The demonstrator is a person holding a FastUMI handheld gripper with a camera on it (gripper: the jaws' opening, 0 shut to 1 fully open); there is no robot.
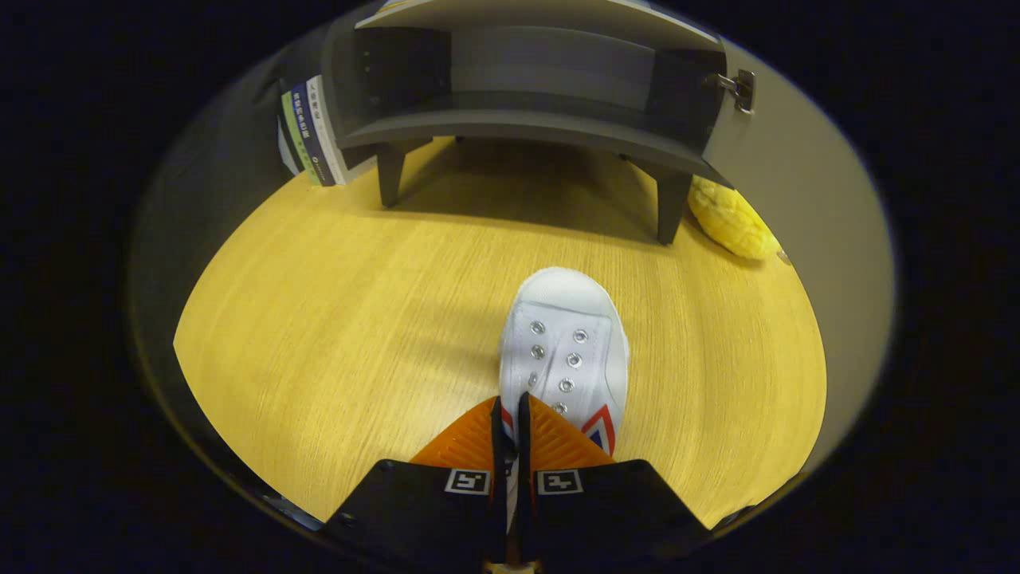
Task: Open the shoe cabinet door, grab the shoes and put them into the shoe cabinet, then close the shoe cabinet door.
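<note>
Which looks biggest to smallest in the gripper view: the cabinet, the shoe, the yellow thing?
1. Cabinet
2. Shoe, held in the shut gripper; being nearer the camera makes it look bigger
3. Yellow thing, partly hidden

- The gripper view rides on the gripper (pixel 510 410) and looks forward along its two orange fingers (pixel 470 438), which rise from the near side of the view, drawn close together.
- It faces slightly downward over the wooden tabletop (pixel 335 319), so the surface spreads wide ahead of the fingers.
- It sits very near the white shoe (pixel 567 343), whose heel end lies at the fingertips, toe pointing away.
- Straight ahead, well beyond the shoe, it faces the open shoe cabinet (pixel 526 119), seeing its interior, legs and the opened door (pixel 797 175) to one side.
</note>
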